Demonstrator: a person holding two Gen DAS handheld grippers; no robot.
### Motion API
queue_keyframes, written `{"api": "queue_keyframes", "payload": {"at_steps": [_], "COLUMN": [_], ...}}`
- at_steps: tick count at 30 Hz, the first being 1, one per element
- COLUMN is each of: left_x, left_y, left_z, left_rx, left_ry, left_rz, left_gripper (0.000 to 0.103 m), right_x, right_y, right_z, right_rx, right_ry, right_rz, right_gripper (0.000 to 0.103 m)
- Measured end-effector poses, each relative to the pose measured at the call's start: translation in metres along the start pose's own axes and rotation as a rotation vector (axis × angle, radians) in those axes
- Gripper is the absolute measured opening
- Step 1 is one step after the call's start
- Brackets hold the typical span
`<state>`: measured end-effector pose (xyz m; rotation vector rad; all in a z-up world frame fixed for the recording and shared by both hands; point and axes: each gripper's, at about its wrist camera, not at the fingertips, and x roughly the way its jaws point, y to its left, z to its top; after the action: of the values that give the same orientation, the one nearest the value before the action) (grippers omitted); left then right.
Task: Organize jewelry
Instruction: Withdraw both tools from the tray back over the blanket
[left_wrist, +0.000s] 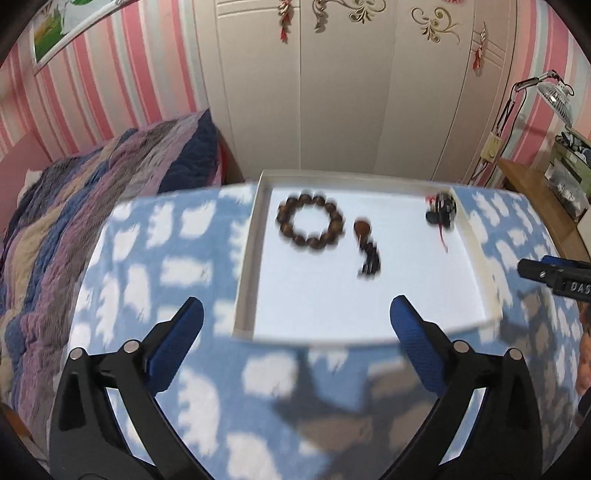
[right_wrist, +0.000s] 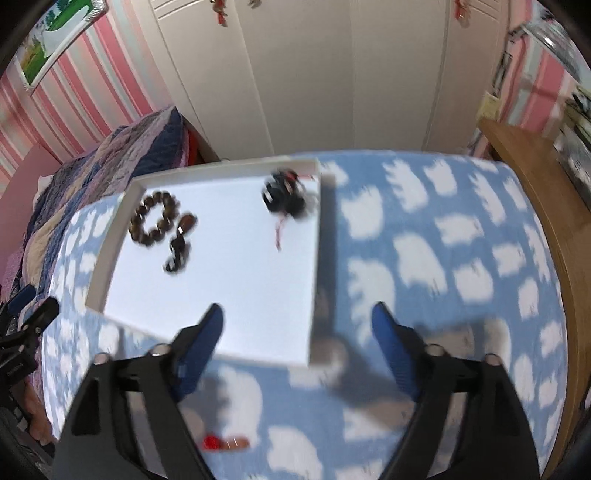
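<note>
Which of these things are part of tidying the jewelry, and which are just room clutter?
Part of the job:
white tray
brown bead bracelet
dark pendant string
black and red bundle
small red piece

Just lying about:
striped quilt
lamp
wardrobe

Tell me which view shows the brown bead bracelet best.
The left wrist view: the bracelet lies near the picture's centre in the white tray, its ring of beads seen whole, though blurred. The right wrist view shows it smaller, off to the left and foreshortened.
</note>
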<state>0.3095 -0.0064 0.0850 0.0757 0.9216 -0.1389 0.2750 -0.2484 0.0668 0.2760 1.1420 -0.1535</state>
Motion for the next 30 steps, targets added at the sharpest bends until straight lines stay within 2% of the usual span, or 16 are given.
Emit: {"api": "queue_keyframes", "payload": {"at_steps": [7,14,21,30], "left_x": [-0.024,-0.039,-0.051,-0.063], "left_y": [0.029,0.023,0.022,0.020], "left_z": [-0.058,-0.100,-0.125,-0.144], "left_rx": [-0.086,-0.027,-0.019,0.008], "left_ry": [0.058,0.087,0.117,0.134], "left_rz": [-0.030,-0.008,-0.030,-0.049], "left_gripper": [0.100,0.100,0.100,0.100], "right_x": [-0.016,-0.026,-0.039,-0.038], "right_y": [-0.020,-0.017,-0.007,-0.003], "right_z": [-0.049,-0.083,-0.105,-0.132], "right_rx": [0.006,-0.018,-0.054,-0.058], "right_ry": [0.053,0.089,0.072,0.104], "right_rz": [-0.004,0.004,0.001,-0.001], "right_gripper": [0.084,0.084,0.084,0.084]}}
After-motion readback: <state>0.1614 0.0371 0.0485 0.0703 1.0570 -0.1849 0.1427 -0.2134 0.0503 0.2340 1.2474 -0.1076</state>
